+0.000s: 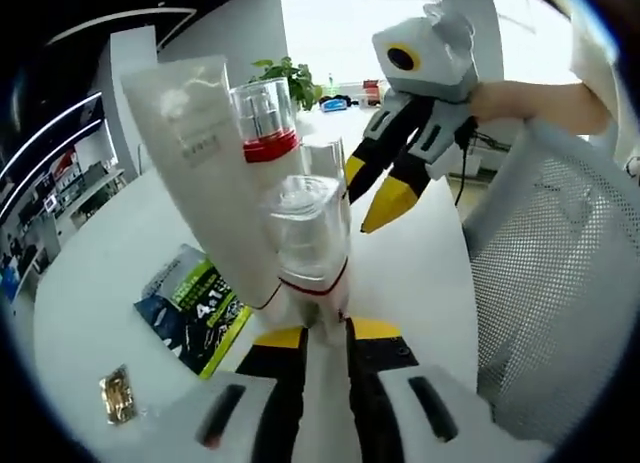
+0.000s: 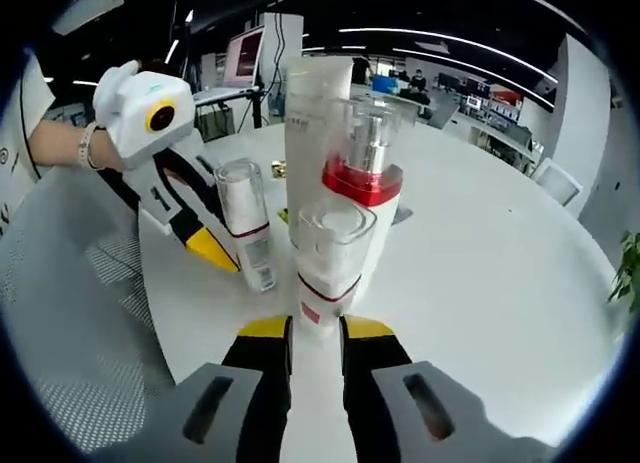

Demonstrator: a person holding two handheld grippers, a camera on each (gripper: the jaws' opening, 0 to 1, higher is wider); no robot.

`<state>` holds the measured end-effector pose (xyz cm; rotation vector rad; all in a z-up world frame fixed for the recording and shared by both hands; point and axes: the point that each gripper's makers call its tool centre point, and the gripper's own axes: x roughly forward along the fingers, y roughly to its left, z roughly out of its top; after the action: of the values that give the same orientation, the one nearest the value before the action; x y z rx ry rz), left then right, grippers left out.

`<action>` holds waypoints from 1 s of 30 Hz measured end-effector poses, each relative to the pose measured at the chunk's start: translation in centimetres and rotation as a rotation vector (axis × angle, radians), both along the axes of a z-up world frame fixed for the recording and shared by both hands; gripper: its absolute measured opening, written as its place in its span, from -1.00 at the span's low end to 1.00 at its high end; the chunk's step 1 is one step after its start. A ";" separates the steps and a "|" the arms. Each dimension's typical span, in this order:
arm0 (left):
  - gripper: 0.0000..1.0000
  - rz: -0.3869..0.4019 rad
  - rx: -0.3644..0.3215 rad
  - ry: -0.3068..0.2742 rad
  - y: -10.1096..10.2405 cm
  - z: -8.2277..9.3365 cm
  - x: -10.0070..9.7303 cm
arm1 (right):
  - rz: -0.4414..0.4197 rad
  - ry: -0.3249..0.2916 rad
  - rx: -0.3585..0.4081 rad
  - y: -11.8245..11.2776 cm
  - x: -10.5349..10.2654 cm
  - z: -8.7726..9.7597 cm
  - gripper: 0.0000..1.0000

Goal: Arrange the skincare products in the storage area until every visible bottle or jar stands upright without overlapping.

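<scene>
The round white table (image 2: 480, 243) carries the skincare products near its edge, beside a mesh chair (image 1: 560, 283). A tall white tube (image 1: 205, 153) stands upright, touching a red-collared pump bottle (image 1: 262, 123). In the right gripper view, a clear-capped bottle (image 2: 325, 253) stands just ahead of the right gripper (image 2: 316, 328), jaws slightly apart beside its base; whether they touch it is unclear. The left gripper (image 2: 215, 245) closes on a smaller clear-capped bottle (image 2: 245, 223). A green packet (image 1: 195, 308) and a gold sachet (image 1: 118, 393) lie flat.
</scene>
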<state>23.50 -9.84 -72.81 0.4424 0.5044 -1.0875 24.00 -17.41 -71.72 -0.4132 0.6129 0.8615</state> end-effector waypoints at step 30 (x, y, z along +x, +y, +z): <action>-0.76 0.044 -0.009 -0.027 -1.4 0.5 1.4 | -0.012 0.067 -0.051 1.8 0.1 -0.4 -0.72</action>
<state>24.89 -11.24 -72.26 0.4355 0.4834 -1.0402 24.15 -15.60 -72.09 -0.4280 0.6999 0.8523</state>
